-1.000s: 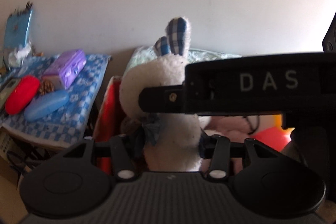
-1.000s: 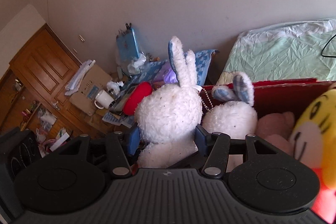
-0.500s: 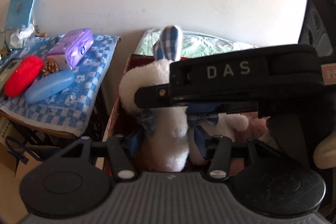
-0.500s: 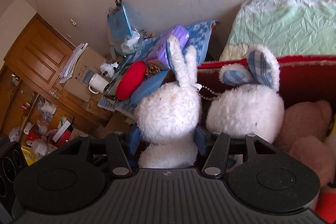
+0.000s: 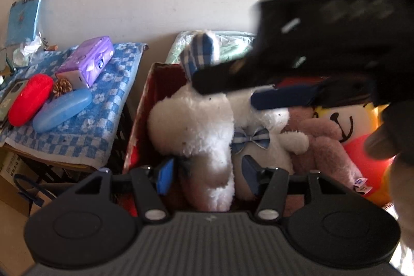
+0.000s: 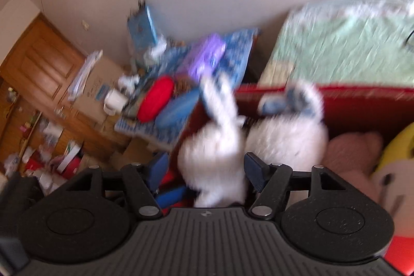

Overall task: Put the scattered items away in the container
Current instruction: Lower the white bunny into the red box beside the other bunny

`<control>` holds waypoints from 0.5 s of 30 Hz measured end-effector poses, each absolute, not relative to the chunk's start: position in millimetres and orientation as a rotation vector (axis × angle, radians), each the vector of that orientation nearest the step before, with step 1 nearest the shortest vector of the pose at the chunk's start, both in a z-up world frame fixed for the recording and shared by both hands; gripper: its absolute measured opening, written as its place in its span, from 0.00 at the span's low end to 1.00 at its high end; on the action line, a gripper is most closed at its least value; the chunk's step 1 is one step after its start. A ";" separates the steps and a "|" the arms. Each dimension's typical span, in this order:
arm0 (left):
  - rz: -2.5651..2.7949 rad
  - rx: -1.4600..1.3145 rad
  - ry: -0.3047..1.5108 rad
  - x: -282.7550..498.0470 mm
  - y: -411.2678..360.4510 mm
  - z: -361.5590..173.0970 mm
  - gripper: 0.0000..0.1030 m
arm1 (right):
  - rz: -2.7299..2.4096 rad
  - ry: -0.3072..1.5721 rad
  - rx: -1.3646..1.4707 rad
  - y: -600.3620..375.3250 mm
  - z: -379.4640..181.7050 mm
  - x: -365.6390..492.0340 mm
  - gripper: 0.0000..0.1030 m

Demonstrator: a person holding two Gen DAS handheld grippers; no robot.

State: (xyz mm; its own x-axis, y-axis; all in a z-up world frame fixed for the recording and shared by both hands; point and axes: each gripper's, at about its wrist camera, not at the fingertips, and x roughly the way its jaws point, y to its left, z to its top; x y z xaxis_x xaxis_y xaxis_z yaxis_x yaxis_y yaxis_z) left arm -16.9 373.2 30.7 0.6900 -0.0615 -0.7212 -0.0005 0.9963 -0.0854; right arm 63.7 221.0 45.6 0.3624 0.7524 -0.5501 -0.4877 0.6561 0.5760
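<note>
A red box (image 5: pixel 160 84) holds plush toys. In the left wrist view a white plush rabbit (image 5: pixel 204 131) with checked ears lies in the box between the spread fingers of my left gripper (image 5: pixel 207 175), which is open. A second white rabbit (image 5: pixel 266 136) with a bow tie lies beside it. The right gripper crosses above, blurred (image 5: pixel 310 51). In the right wrist view my right gripper (image 6: pixel 205 170) is open around a white long-eared rabbit (image 6: pixel 214 157) that sits in the box (image 6: pixel 362 105); the frame is blurred.
A pink bear (image 5: pixel 323 136) and a yellow-faced doll (image 5: pixel 359 126) fill the right of the box. To the left a side table with a blue checked cloth (image 5: pixel 85 120) carries a red case (image 5: pixel 29 102), blue case (image 5: pixel 62 110) and purple pack (image 5: pixel 86 64). A bed (image 6: pixel 349 43) lies behind.
Both grippers moved down over the box and opened, letting go of their white rabbits. The right gripper has swung up and to the right in the left view.
</note>
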 end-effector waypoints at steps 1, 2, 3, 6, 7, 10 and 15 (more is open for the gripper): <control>-0.039 -0.085 0.810 -17.0 373.2 30.9 0.54 | 0.820 0.874 0.347 218.1 48.6 62.7 0.65; -0.043 -0.083 0.810 -16.8 372.4 31.1 0.54 | 0.821 0.868 0.352 216.6 49.3 62.5 0.61; -0.049 -0.080 0.807 -16.9 371.1 31.3 0.55 | 0.825 0.871 0.353 217.5 48.1 63.6 0.56; -0.071 -0.068 0.797 -18.9 366.4 32.9 0.58 | 0.846 0.914 0.364 226.0 36.3 68.8 0.41; -0.076 -0.062 0.794 -19.2 364.8 32.6 0.59 | 0.835 0.920 0.368 228.4 32.4 71.5 0.40; -0.075 -0.040 0.793 -17.0 360.4 29.3 0.62 | 0.769 0.922 0.343 232.2 26.9 75.6 0.39; -0.067 -0.027 0.784 -12.9 360.4 27.8 0.62 | 0.764 0.900 0.281 239.5 27.7 77.2 0.38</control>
